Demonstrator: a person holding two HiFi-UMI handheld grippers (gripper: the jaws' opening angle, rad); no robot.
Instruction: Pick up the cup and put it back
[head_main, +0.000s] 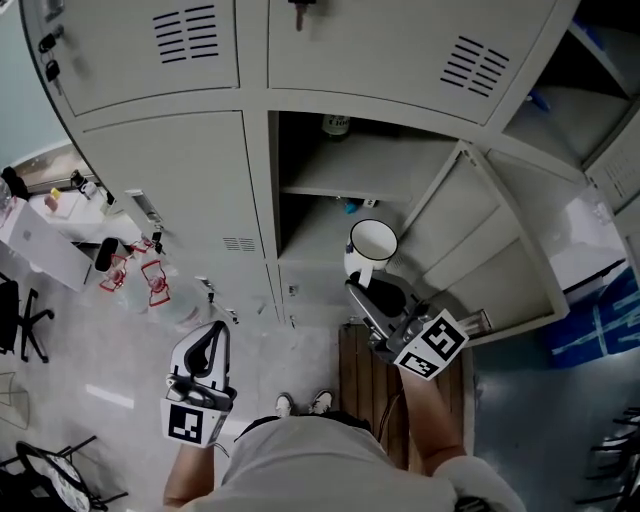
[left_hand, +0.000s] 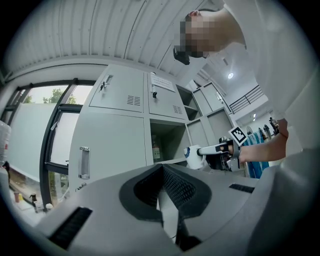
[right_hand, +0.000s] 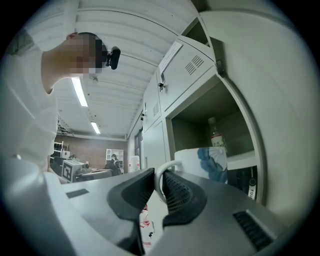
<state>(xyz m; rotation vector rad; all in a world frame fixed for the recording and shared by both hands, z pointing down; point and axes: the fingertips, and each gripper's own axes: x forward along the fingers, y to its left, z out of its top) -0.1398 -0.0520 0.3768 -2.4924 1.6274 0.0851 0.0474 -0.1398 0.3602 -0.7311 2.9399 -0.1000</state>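
Observation:
A white cup with a blue pattern hangs in front of the open locker compartment, its mouth facing up. My right gripper is shut on the cup's handle, just below the cup in the head view. In the right gripper view the cup stands beyond the jaws, and the white handle loop sits between the pads of the right gripper. My left gripper hangs low at the left, away from the locker, shut on nothing. In the left gripper view the left gripper points toward the distant cup.
The locker door stands open to the right of the cup. A bottle stands on the upper shelf; a small blue item lies on the lower one. A wooden board lies by the person's feet. A cluttered desk is at the left.

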